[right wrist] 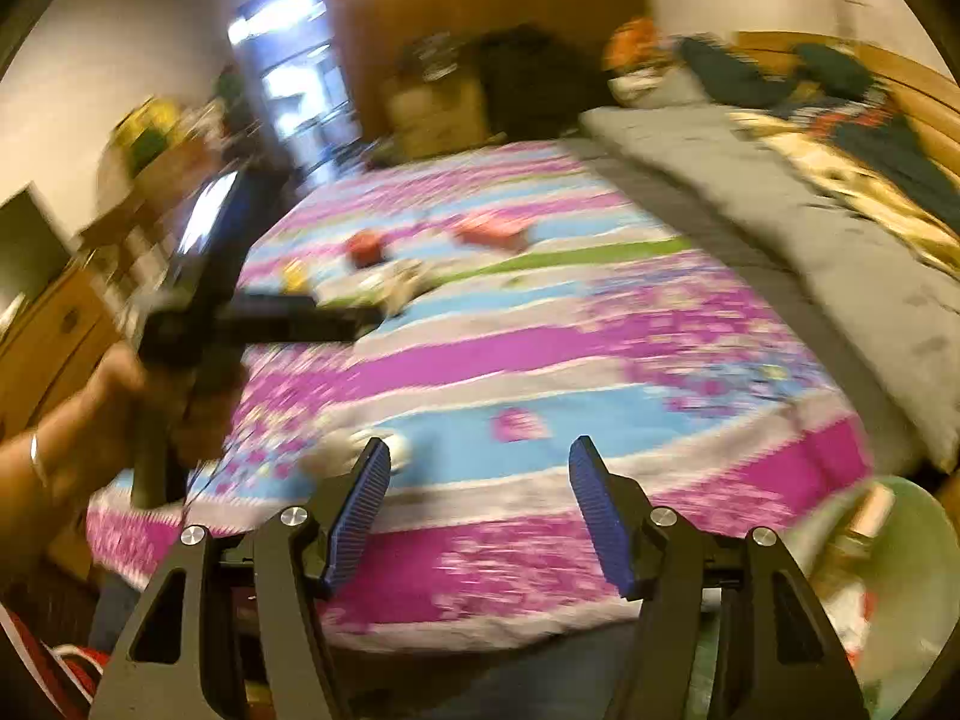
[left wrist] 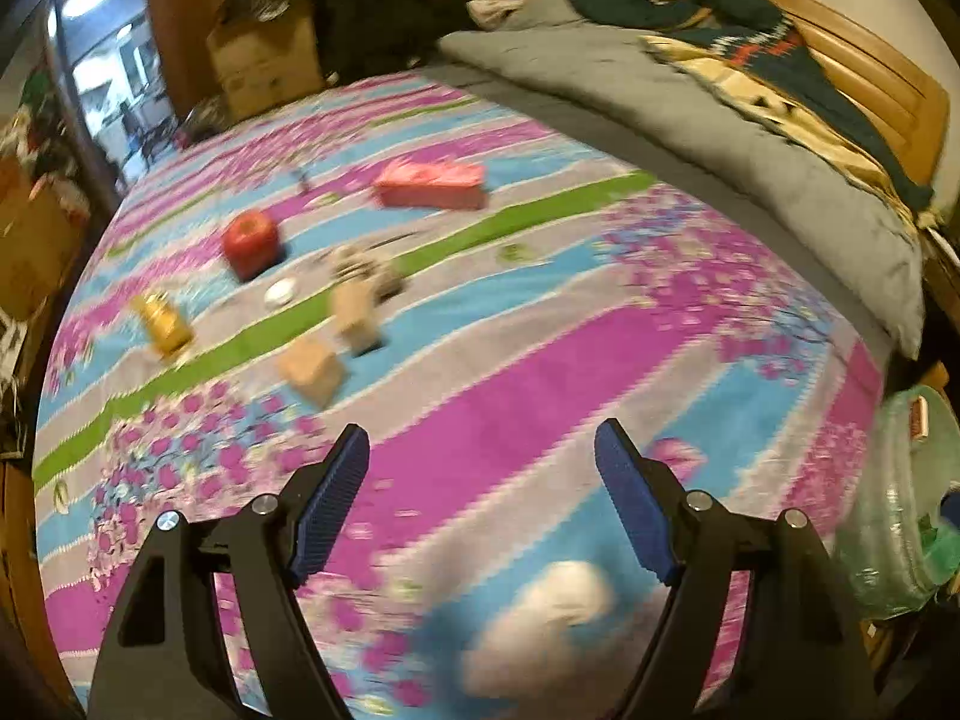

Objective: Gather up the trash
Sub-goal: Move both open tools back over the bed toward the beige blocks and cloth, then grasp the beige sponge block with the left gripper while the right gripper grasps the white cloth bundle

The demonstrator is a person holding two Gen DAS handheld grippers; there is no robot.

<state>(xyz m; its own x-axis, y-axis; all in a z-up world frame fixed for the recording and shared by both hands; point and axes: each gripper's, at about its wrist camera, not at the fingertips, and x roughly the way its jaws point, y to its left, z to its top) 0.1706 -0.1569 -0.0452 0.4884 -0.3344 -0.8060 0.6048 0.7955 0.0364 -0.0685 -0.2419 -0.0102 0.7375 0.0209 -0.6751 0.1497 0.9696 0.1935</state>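
Trash lies on a striped floral bedspread [left wrist: 540, 396]: a white crumpled wad [left wrist: 558, 612] just under my open, empty left gripper [left wrist: 480, 456], two tan boxes [left wrist: 312, 369], a yellow container [left wrist: 162, 318], a small white lid [left wrist: 281, 292], a grey crumpled heap [left wrist: 366, 270], a red apple-like thing [left wrist: 251, 240] and a pink packet [left wrist: 431, 185]. A green bag [left wrist: 912, 498] with trash inside hangs off the bed's right edge. My right gripper [right wrist: 474, 456] is open and empty over the near bed edge; the white wad [right wrist: 360, 450] sits by its left finger, the bag [right wrist: 888, 570] to its right.
A grey blanket [left wrist: 750, 138] and dark clothes [left wrist: 750, 18] cover the bed's far right by the wooden headboard. A cardboard box [left wrist: 264, 54] stands beyond the bed. The left gripper and the hand holding it [right wrist: 198, 324] show in the right wrist view.
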